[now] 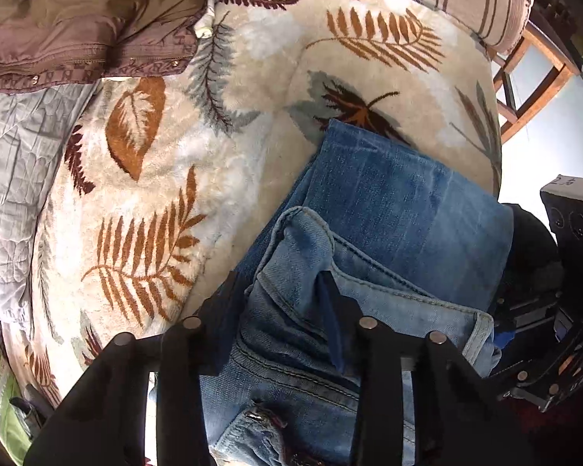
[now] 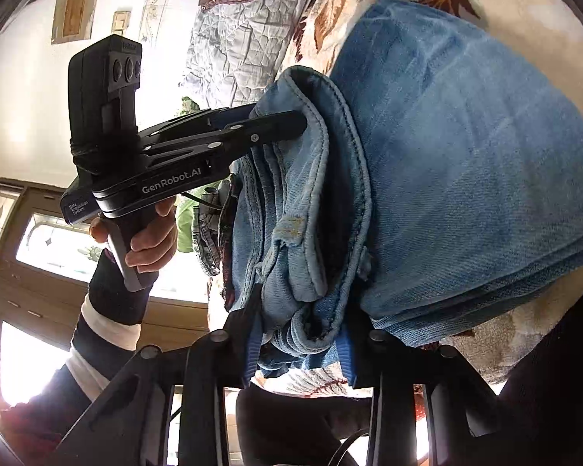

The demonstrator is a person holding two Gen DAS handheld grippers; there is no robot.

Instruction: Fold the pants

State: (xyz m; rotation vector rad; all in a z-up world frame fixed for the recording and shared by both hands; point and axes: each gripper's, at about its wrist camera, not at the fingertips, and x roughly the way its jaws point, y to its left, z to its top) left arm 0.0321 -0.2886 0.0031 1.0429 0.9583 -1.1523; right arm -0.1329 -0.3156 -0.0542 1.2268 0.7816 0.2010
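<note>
A: Looking at the blue jeans (image 1: 388, 194), lying folded on the leafy blanket (image 1: 155, 194), from the middle down to the bottom of the left view. Pinched there by the left gripper (image 1: 281, 291), closed narrow on a thick, light-blue fold.

B: Same for the right gripper (image 2: 299, 339), at the bottom middle of the right view. Squeezing a fat bunch of denim between blue pads (image 2: 252, 347). Not wide at all.

A: So, gripped at two spots along one edge. Could go wrong how?

B: Could slip. Lots of layers in each pinch, and maybe only holding the outer ones. Might drop the inner layers if lifted fast, and spoil the fold.

A: Could also go crooked. Would twist the stack if moved faster on one side.

B: And would stretch the edge if pulled apart too hard, then tug it loose from a pinch.

A: Anything in the way?

B: Brown jacket (image 1: 77, 31) at the upper left, well apart. Grey quilt (image 1: 11, 155) at the left edge, also apart. Might drag the soft blanket along, though, if pushed low.

A: Best guess, then: go slow and keep both sides level.
</note>
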